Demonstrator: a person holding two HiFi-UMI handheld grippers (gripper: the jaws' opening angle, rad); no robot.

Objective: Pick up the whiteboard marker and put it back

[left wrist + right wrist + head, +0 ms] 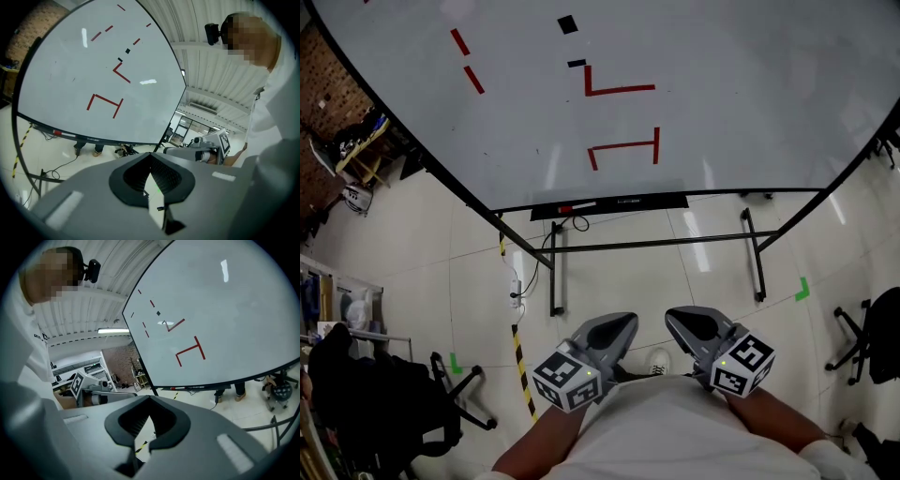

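**Lying crosswise in the tray, well ahead of both grippers**

The whiteboard marker lay flat in the tray below the whiteboard, its long axis running left to right. The left gripper and right gripper hung well short of it, fingers pressed together on nothing; the left looked nearer
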